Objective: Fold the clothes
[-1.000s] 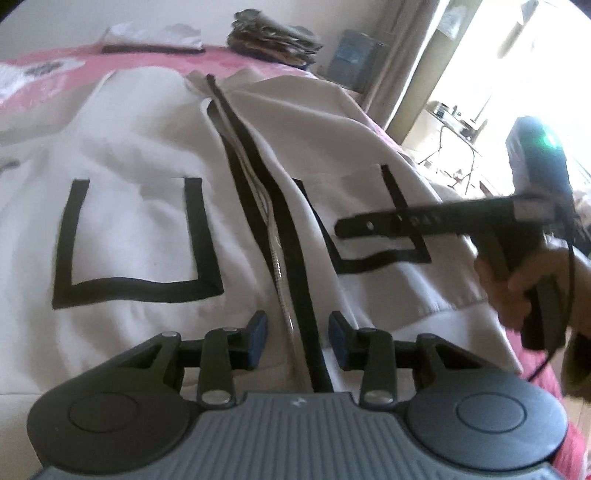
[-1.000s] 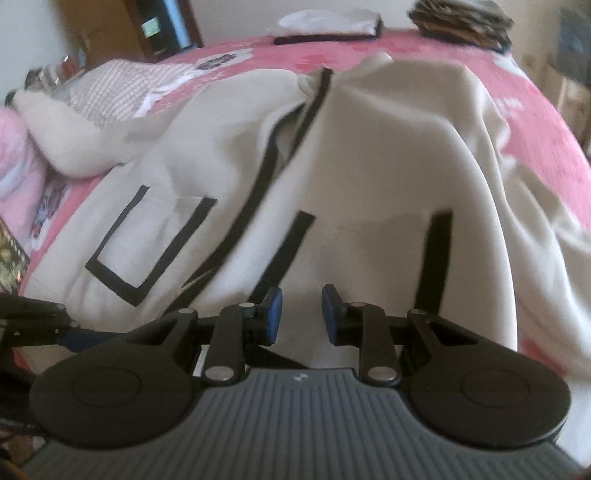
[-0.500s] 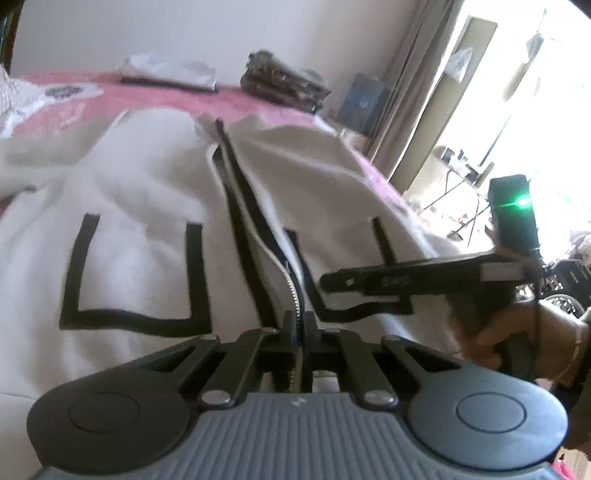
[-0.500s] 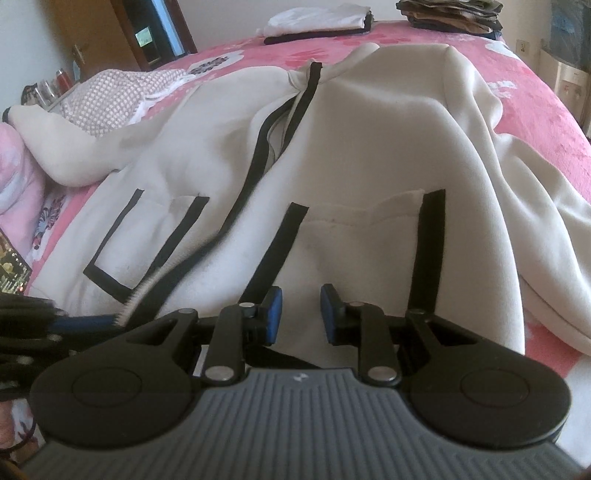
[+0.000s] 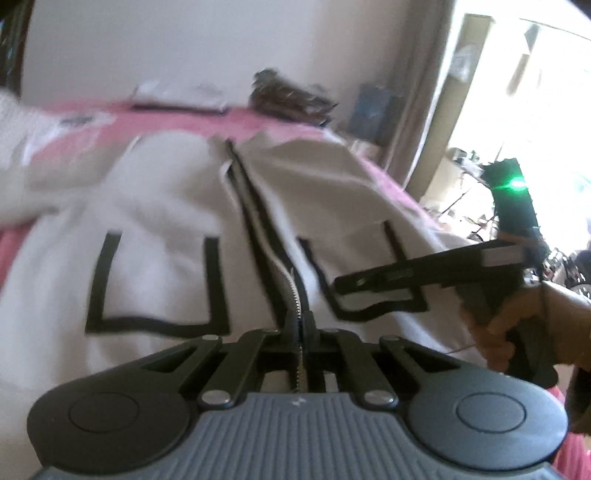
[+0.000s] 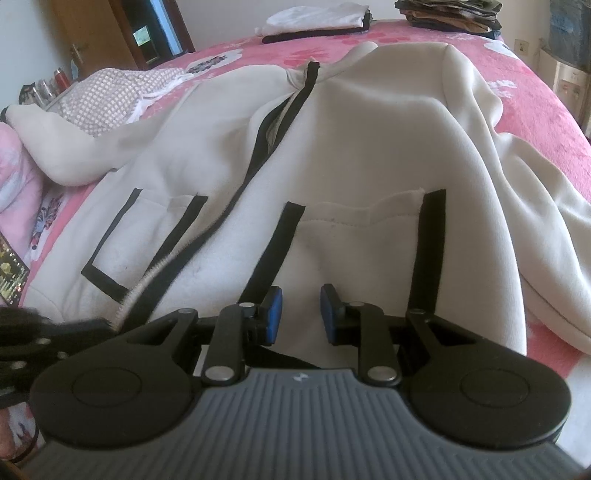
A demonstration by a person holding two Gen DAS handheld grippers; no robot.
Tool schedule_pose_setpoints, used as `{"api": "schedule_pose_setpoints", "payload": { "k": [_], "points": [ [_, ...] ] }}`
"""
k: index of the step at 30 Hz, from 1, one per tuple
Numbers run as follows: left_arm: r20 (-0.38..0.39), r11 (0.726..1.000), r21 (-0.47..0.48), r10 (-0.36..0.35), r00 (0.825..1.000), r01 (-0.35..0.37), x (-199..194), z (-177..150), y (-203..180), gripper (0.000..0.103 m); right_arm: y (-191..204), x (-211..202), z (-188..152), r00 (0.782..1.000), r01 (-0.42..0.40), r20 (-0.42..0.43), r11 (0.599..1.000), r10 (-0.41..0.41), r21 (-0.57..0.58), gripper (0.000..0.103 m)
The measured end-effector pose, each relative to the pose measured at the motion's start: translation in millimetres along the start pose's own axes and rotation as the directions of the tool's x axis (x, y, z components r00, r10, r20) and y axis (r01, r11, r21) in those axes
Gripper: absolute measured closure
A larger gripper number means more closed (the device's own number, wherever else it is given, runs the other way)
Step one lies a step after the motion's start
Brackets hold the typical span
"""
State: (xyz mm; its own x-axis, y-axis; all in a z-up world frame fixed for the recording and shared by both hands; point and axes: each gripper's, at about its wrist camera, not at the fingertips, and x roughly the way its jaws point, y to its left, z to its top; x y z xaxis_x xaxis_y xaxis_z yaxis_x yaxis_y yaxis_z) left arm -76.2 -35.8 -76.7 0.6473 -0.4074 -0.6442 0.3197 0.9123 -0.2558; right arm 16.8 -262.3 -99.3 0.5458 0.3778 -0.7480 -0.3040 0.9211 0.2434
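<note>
Left gripper [image 5: 302,325] has its fingers clenched on the cream jacket's [image 6: 369,155] zipper edge [image 5: 295,295]; right gripper [image 6: 297,310] hangs released above the pocket [image 6: 362,236].

Left tool [image 5: 301,325] now clamped on zipper [image 5: 291,291].

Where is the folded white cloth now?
In the right wrist view, the folded white cloth lies at the far edge of the pink bed, beyond the jacket.

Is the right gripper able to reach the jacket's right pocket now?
Probably yes: the right gripper stands open and empty just before the pocket, with nothing lying between them.
</note>
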Motion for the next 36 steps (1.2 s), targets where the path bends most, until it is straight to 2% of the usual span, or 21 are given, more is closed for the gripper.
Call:
{"api": "schedule_pose_setpoints", "payload": {
  "k": [2, 3, 6, 12, 14, 18, 22, 25, 27, 31, 34, 36],
  "points": [
    [-0.030, 1.000, 0.001, 0.003, 1.000, -0.003, 5.1, -1.6, -0.1, 0.101, -0.5, 0.4, 0.0, 1.000, -0.002, 0.001, 1.000, 0.002, -0.002, 0.082],
    [-0.063, 1.000, -0.020, 0.014, 0.998, -0.016, 10.1, -3.5, 4.4, 0.101, -1.0, 0.6, 0.4, 1.000, -0.003, -0.001, 1.000, 0.003, -0.002, 0.082],
    [-0.097, 0.996, -0.092, 0.009, 0.995, -0.018, 14.3, -7.7, 18.5, 0.101, 0.3, -1.5, 8.2, 1.000, 0.001, -0.019, 1.000, -0.001, -0.005, 0.081],
    [-0.066, 0.999, -0.047, 0.013, 0.998, -0.016, 9.8, -8.2, 11.8, 0.101, 27.1, -13.5, 55.2, 0.996, -0.006, 0.089, 0.987, 0.020, -0.160, 0.080],
    [-0.056, 0.999, -0.038, 0.013, 0.998, -0.015, 8.9, -8.9, 11.3, 0.101, 40.2, -2.9, 70.5, 0.995, 0.007, 0.101, 0.972, 0.017, -0.234, 0.079],
    [-0.024, 1.000, 0.021, 0.010, 1.000, -0.009, 6.8, -9.9, 5.9, 0.101, 52.2, 32.3, 95.1, 0.995, 0.031, 0.097, 0.954, -0.003, -0.297, 0.078],
    [-0.025, 0.998, 0.064, 0.004, 1.000, -0.002, 11.2, -12.4, 3.1, 0.101, 52.1, 67.4, 115.3, 0.998, 0.022, 0.065, 0.961, -0.005, -0.275, 0.078],
    [-0.039, 0.998, 0.059, -0.006, 0.999, 0.008, 16.5, -12.4, 8.0, 0.100, 47.3, 87.3, 124.9, 0.999, 0.000, 0.047, 0.971, 0.011, -0.238, 0.078],
    [-0.045, 0.999, 0.048, -0.022, 0.999, 0.025, 17.8, -11.1, 13.1, 0.098, 43.5, 96.8, 128.3, 0.999, 0.004, 0.050, 0.977, 0.007, -0.212, 0.078],
    [-0.052, 0.998, 0.043, -0.049, 0.997, 0.051, 18.6, -12.2, 17.8, 0.097, 35.9, 101.6, 135.2, 0.996, -0.044, 0.073, 0.986, 0.056, -0.162, 0.078],
    [-0.054, 0.997, 0.045, -0.056, 0.997, 0.059, 20.7, -12.8, 18.8, 0.096, 34.7, 112.2, 140.3, 0.996, -0.057, 0.061, 0.985, 0.067, -0.160, 0.081],
    [-0.055, 0.997, 0.045, -0.059, 0.997, 0.062, 22.0, -13.2, 19.4, 0.095, 37.8, 119.2, 142.0, 0.996, -0.060, 0.059, 0.983, 0.071, -0.176, 0.088]
  ]
}}
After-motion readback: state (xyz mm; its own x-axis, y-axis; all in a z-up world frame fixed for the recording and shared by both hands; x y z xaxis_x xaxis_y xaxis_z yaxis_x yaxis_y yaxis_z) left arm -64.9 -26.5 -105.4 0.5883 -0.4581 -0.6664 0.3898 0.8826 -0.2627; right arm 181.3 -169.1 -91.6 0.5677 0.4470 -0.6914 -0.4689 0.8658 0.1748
